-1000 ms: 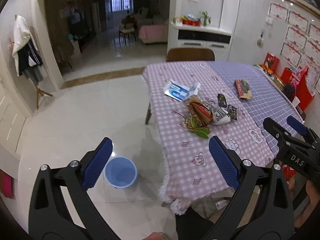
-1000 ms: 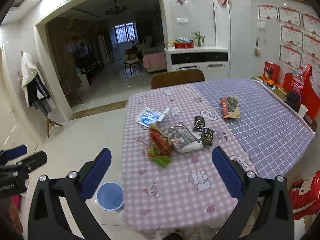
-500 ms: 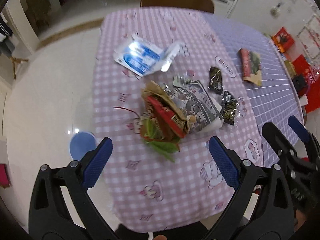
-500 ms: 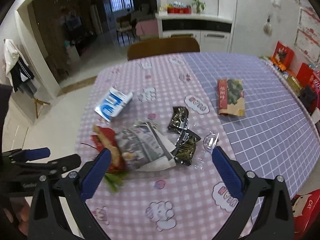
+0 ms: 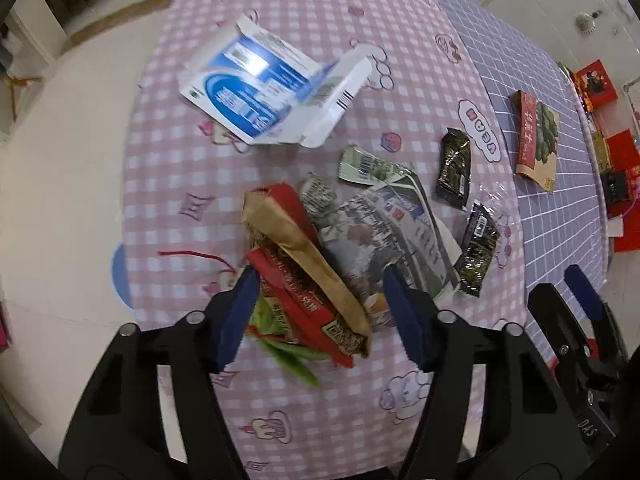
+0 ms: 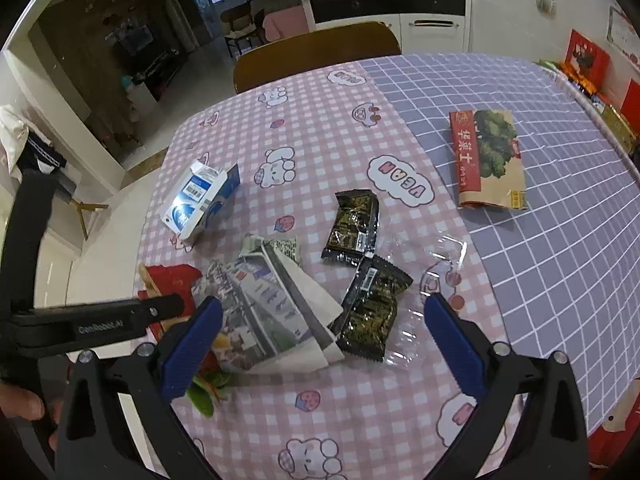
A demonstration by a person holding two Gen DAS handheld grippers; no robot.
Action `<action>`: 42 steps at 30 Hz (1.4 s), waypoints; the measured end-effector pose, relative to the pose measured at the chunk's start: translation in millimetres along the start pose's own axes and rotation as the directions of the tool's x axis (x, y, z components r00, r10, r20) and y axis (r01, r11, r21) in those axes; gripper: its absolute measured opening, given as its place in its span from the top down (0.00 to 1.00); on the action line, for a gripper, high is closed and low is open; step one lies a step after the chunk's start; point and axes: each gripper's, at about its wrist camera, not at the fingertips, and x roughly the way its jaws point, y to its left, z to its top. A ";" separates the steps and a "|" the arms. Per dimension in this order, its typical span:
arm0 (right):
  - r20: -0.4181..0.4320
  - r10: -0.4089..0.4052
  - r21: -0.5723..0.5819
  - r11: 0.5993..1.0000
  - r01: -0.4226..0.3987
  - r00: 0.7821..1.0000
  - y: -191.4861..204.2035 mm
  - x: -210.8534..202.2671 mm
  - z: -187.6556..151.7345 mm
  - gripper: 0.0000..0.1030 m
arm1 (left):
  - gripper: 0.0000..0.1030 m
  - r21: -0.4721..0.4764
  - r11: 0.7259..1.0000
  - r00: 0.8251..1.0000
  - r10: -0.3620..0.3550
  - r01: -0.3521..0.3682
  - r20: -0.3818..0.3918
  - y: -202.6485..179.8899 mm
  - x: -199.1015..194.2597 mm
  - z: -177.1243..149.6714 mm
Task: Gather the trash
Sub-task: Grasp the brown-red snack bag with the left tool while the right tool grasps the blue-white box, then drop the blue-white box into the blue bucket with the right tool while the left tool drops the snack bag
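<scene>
Trash lies on a pink checked tablecloth. My left gripper is open, its jaws either side of a red and brown paper bag that lies on green leaves. Beside it lie crumpled newspaper, a flattened blue and white carton and two dark snack wrappers. My right gripper is open above the newspaper and a dark wrapper. Clear plastic film lies to the right.
A red and brown packet lies on the purple grid cloth. A blue bucket stands on the floor left of the table. A brown chair stands at the far side. Red boxes sit at the right edge.
Both grippers have moved down and forward toward the trash pile. The left jaws have narrowed around the red and brown bag. The right gripper has come closer over the newspaper.
</scene>
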 end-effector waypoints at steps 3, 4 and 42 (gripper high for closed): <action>-0.004 0.015 0.014 1.000 -0.015 1.000 -1.9 5.4 5.5 0.04 | 0.68 -0.050 0.997 0.997 -0.060 0.058 -0.040 9.9 8.1 3.4; -0.007 0.022 0.018 1.000 -0.022 1.000 -1.9 7.3 7.2 0.04 | 0.68 -0.053 0.996 0.996 -0.072 0.069 -0.046 10.7 10.3 4.3; -0.212 0.390 0.301 0.898 -0.320 0.896 118.1 160.4 80.6 0.90 | 0.76 -0.335 0.909 0.919 -0.112 0.249 0.379 196.8 -131.1 -27.4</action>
